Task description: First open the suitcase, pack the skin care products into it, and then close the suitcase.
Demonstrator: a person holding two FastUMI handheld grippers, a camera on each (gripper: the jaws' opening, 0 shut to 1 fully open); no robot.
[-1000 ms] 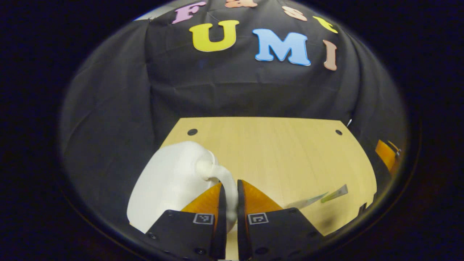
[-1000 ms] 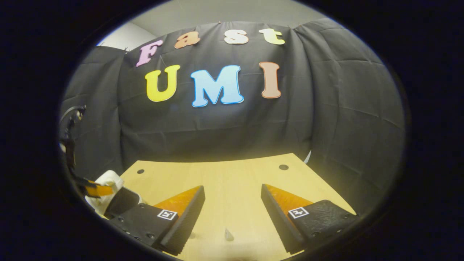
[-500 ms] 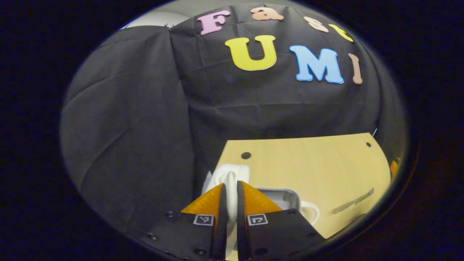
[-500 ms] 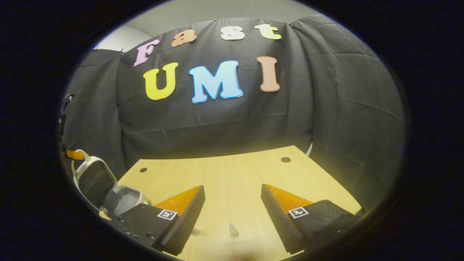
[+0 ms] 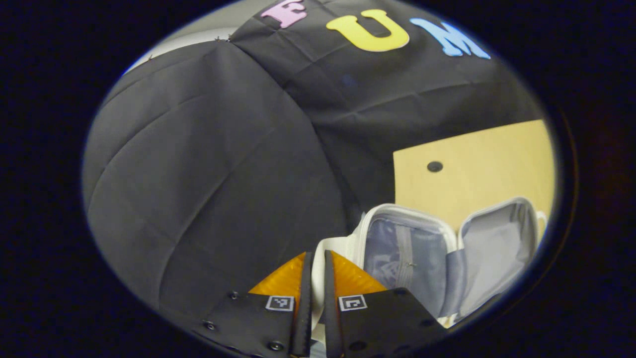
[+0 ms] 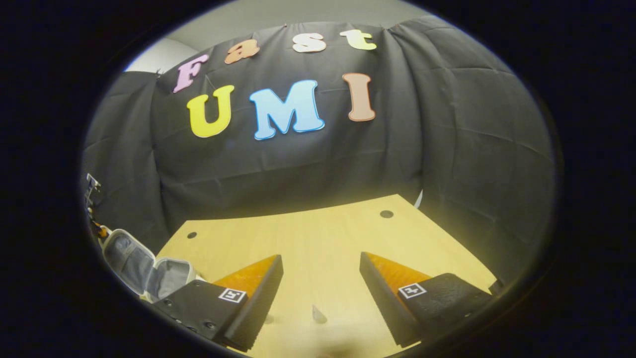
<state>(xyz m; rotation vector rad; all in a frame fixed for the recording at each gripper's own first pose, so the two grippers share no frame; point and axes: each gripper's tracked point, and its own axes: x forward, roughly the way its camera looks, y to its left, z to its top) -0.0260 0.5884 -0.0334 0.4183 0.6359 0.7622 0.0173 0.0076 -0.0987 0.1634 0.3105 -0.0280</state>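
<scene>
A small white suitcase (image 5: 407, 248) lies open on the wooden table (image 5: 477, 164), its grey lining showing in both halves. My left gripper (image 5: 317, 258) is shut on the white handle (image 5: 320, 271) of the lifted lid. In the right gripper view the same open suitcase (image 6: 141, 268) sits at the far left edge of the table, and the left gripper (image 6: 97, 229) shows beside its lid. My right gripper (image 6: 320, 271) hangs open over the table with nothing between its fingers. A thin tip of a skin care tube (image 6: 318, 314) pokes up just below it.
The wooden table (image 6: 308, 238) has small dark holes (image 6: 386, 214) near its far corners. Black cloth walls close in behind and on both sides. The suitcase sits close to the table's left edge.
My left gripper has swung the suitcase lid up and over to the left, from closed to wide open. The right gripper has barely moved.
</scene>
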